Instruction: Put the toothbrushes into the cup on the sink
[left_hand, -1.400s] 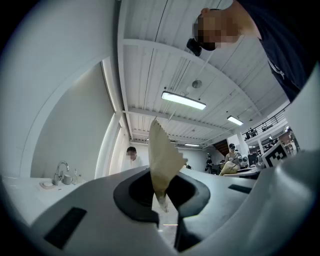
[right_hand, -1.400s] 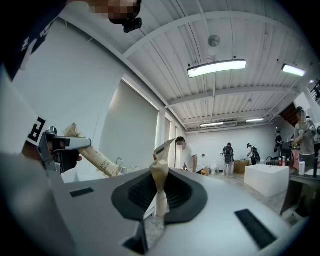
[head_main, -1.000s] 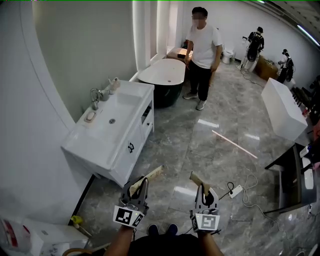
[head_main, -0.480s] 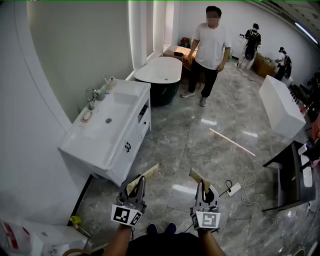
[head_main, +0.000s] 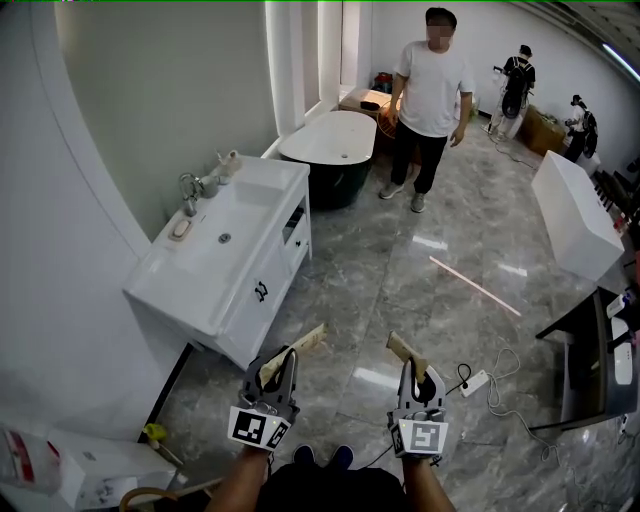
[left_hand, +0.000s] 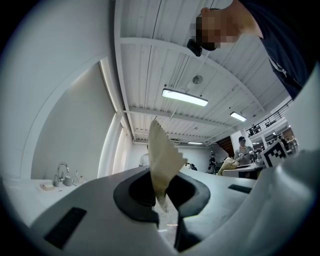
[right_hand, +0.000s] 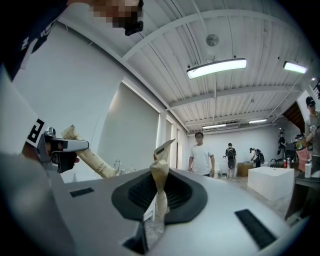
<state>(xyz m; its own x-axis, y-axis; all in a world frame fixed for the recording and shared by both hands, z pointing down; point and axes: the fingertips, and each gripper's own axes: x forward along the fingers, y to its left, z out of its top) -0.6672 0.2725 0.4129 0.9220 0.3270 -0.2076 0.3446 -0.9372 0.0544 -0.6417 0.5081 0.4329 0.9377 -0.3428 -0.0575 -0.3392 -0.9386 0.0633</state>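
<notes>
**A:** Tan paper is the wrapping, and each toothbrush sits in its own sleeve. The left gripper (head_main: 281, 360) is pinched fully shut on the left toothbrush (head_main: 306, 341). The right gripper (head_main: 412, 368) is shut the same way on the right toothbrush (head_main: 399, 349). Both are low in the head view, over the grey floor (head_main: 400, 260).

**B:** How would you expect them to handle?

**A:** Light, and stiff along the handle, I'd judge. The sleeve is thin, though, so it crumples and could slide over the brush inside. A hold near one end leaves the long part free to go into the cup, but a pinch on empty paper past the brush would let it droop.

**B:** And the cup?

**A:** It's on the white sink (head_main: 215, 275) at the upper left of the head view, well apart from both grippers. The cup (head_main: 207, 185) is probably the small pale thing beside the tap (head_main: 188, 192), though it's too small to be sure.

**B:** What do the gripper views add?

**A:** The left gripper view shows the sleeve's saw-toothed end standing up between the closed jaws. The right gripper view shows its sleeve twisted at the pinch, and the left toothbrush's printed side at its left edge — the head view shows neither. Only the head view gives the whole way to the sink, and a person in a white shirt (head_main: 432, 90) at the top.
</notes>
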